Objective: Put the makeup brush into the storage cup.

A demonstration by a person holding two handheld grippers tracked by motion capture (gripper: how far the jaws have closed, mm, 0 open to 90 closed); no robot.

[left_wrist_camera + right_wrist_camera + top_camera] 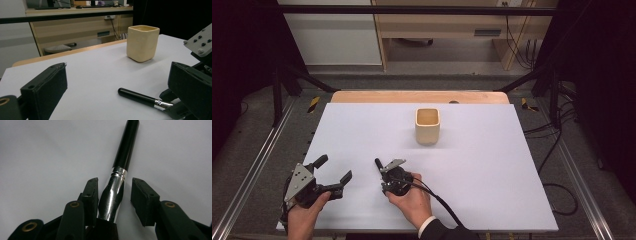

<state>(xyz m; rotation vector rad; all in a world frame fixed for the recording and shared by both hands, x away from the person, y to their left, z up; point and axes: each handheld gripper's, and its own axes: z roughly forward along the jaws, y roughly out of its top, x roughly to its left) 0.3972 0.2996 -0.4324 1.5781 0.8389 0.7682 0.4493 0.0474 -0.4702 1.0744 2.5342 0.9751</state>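
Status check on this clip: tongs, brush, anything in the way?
Left tongs open, idle. Right tongs straddle the brush at its silver ferrule, left pad touching, right pad apart. Cup stands beyond, path unobstructed.

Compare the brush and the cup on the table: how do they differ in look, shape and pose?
The brush is black with a shiny silver collar; the cup is plain cream. The brush is long and thin; the cup is squat and square with rounded corners. The brush lies flat, between the jaws of the right gripper; the cup stands upright, mouth up, apart from both grippers. Both rest on the same white table.
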